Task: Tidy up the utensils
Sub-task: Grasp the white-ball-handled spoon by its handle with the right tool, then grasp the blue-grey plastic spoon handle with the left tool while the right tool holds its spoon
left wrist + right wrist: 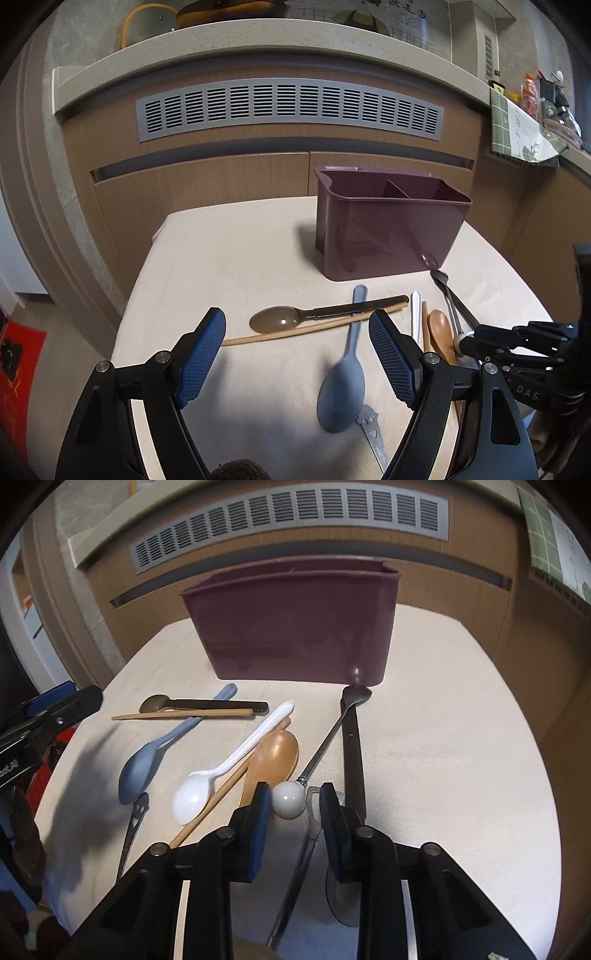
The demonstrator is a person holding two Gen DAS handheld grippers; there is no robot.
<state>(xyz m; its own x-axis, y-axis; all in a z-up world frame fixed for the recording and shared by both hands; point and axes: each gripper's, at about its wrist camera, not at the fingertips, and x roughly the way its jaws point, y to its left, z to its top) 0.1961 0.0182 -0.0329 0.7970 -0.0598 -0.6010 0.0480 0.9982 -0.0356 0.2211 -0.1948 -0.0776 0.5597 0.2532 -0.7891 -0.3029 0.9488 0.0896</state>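
A purple utensil holder [388, 221] [295, 627] with compartments stands at the back of the table. Loose utensils lie in front of it: a blue-grey spoon [343, 384] [147, 760], a dark-handled spoon [280, 319] [207, 703], a chopstick [314, 326] [181, 714], a white plastic spoon [207, 786], a wooden spoon [273, 760] and a metal spoon with a white ball end [290, 799]. My left gripper [297, 354] is open above the blue-grey spoon. My right gripper [293, 812] is open, its fingers on either side of the white ball.
A metal utensil with a smiley cut-out [136, 812] lies at the near left. A black-handled utensil [352, 746] lies right of the ball spoon. The table [461, 757] has a pale cloth. Wooden cabinets with a grey vent [288, 107] stand behind.
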